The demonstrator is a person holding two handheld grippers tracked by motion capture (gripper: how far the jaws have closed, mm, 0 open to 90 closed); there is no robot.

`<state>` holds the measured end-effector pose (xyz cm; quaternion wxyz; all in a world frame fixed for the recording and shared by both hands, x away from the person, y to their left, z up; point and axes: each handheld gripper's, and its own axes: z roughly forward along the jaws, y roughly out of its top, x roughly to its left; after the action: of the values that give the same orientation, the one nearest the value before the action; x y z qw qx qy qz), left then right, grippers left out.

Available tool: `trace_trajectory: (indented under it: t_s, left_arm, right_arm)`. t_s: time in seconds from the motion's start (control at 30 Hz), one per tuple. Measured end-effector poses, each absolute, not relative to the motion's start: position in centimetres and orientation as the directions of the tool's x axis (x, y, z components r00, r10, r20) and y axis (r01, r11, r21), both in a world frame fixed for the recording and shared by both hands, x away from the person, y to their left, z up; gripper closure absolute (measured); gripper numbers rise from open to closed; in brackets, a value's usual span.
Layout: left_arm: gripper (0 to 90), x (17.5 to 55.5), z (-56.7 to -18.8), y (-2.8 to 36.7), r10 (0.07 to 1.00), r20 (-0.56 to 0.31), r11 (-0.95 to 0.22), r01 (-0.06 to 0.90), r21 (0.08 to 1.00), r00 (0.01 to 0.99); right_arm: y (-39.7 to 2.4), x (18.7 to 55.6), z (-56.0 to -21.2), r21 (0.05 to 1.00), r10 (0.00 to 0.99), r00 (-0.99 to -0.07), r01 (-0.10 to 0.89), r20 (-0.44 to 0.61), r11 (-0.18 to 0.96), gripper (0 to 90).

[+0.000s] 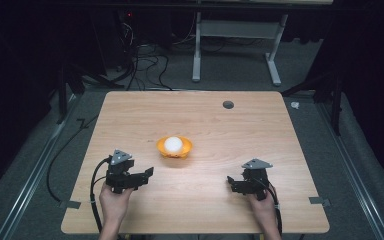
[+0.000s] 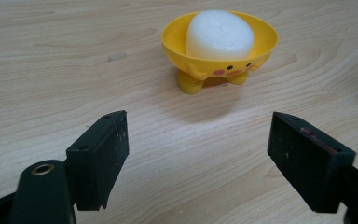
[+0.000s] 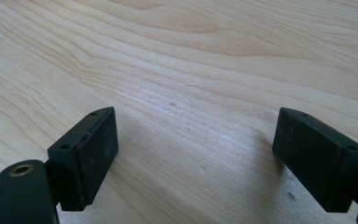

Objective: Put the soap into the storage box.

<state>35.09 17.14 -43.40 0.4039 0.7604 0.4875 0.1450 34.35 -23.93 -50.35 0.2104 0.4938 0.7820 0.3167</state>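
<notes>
A small yellow bowl (image 1: 175,149) with little feet and a painted face stands near the middle of the wooden table (image 1: 195,195). A white rounded object (image 1: 173,144) rests inside it. In the left gripper view the bowl (image 2: 220,51) and the white object (image 2: 219,35) sit ahead of the jaws, a short way off. My left gripper (image 1: 149,172) is open, held low at the front left and aimed toward the bowl. My right gripper (image 1: 230,182) is open at the front right, with bare wood between its jaws (image 3: 196,149).
A dark round hole (image 1: 228,104) marks the table's far right part. Beyond the far edge stand a white table frame (image 1: 235,45) and tangled cables (image 1: 145,60) on grey carpet. Black cables trail from both grippers off the front edge.
</notes>
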Motion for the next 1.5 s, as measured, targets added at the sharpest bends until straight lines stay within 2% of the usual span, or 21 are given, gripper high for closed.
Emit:
trace_trajectory:
  t_s: [1.5]
  left_arm:
    - [21.2,34.9,-47.0,18.1,0.888,-0.179,-0.181,0.680,0.710,0.423]
  right_arm:
    - [-23.9,34.3,-50.3,0.703,0.906,-0.423,0.640,-0.016,0.311,14.9]
